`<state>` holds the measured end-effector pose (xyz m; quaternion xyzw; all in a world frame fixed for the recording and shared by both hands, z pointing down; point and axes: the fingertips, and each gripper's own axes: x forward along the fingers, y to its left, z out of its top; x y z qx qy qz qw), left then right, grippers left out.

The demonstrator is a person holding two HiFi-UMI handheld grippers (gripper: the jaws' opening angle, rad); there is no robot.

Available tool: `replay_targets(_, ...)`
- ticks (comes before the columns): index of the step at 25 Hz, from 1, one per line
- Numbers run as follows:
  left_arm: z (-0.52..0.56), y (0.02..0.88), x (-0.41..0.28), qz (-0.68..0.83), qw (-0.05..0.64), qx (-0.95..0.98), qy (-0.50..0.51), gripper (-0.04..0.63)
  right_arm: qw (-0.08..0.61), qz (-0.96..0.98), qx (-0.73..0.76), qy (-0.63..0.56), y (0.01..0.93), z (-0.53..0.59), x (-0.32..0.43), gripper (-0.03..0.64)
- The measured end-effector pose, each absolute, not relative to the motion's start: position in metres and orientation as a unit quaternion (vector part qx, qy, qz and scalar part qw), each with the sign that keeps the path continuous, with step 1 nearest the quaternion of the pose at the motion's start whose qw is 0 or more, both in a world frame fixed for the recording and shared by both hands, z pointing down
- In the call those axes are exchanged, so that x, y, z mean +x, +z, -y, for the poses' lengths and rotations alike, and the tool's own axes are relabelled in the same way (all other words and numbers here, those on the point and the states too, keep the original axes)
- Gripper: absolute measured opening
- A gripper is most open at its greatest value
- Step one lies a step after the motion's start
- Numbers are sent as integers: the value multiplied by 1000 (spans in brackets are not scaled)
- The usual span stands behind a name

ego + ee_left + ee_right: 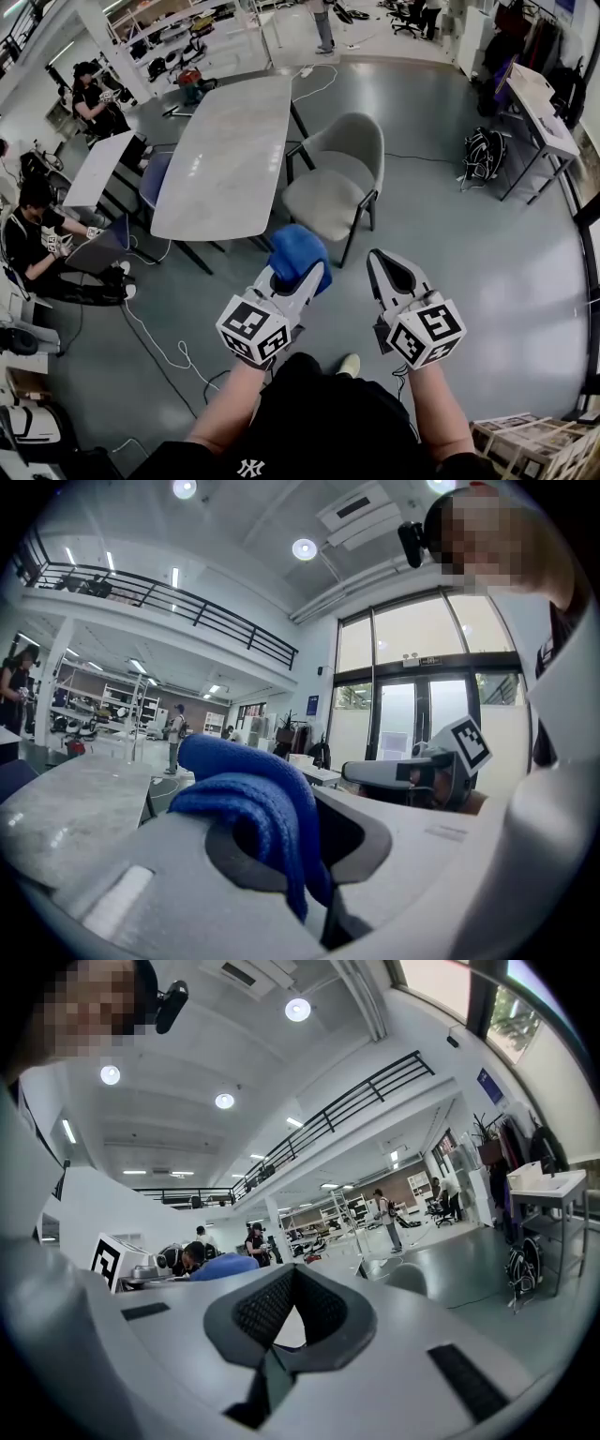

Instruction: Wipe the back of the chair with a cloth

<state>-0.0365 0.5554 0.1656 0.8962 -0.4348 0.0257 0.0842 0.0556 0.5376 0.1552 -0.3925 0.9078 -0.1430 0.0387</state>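
Note:
A folded blue cloth is clamped in my left gripper, which is shut on it; in the left gripper view the cloth bulges out over the jaws. My right gripper is held beside it at the same height, shut with nothing between its jaws. Both hover above the floor, short of the grey padded chair. The chair stands at the marble table's right side, and its curved back is on its far side from me. From the right gripper view the cloth shows to the left.
A long marble table stands left of the chair, with a smaller table and seated people further left. Cables trail on the floor at lower left. A desk and a bag are at right; cardboard boxes sit at lower right.

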Motion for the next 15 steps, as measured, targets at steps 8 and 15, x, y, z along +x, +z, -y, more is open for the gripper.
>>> replay_targets(8, -537, 172, -20, 426, 90, 900, 33, 60, 45, -900, -406, -151, 159, -520, 75, 12)
replay_targets(15, -493, 184, -25, 419, 96, 902, 36, 60, 30, -897, -410, -160, 170, -480, 63, 12)
